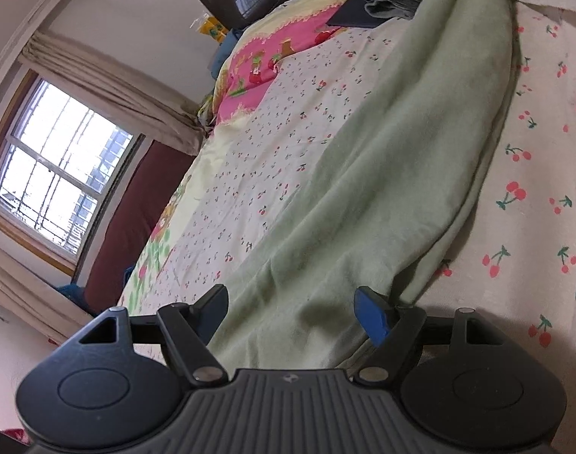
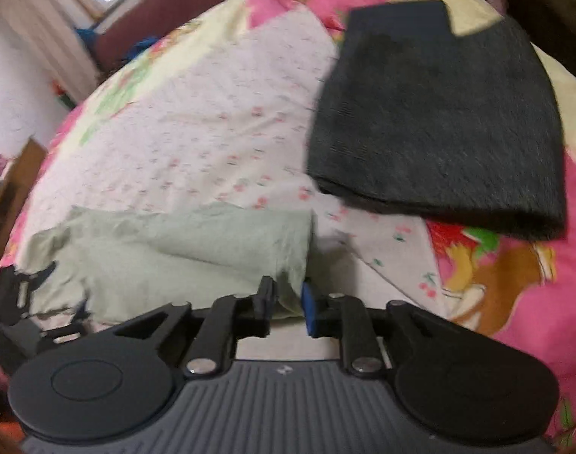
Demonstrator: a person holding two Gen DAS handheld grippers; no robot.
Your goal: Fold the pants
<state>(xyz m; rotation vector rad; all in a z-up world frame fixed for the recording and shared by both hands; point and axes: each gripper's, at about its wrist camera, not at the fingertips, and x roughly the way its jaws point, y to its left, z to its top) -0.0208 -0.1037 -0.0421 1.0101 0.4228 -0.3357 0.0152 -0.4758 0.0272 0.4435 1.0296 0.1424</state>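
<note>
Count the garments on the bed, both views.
2. Light green pants stretched along the cherry-print bedspread, pinched by the right gripper; folded dark garment near the bed's far end. Others may be hidden.

You'll find no readable text, brand name or number in either view. The only mark is a small pale emblem [image 1: 288, 377] on the ribbed body of your left gripper, and its twin [image 2: 283, 370] on the right gripper; neither can be made out.

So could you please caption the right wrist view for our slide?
Right gripper pinching light green pants beside a folded dark garment.
</note>
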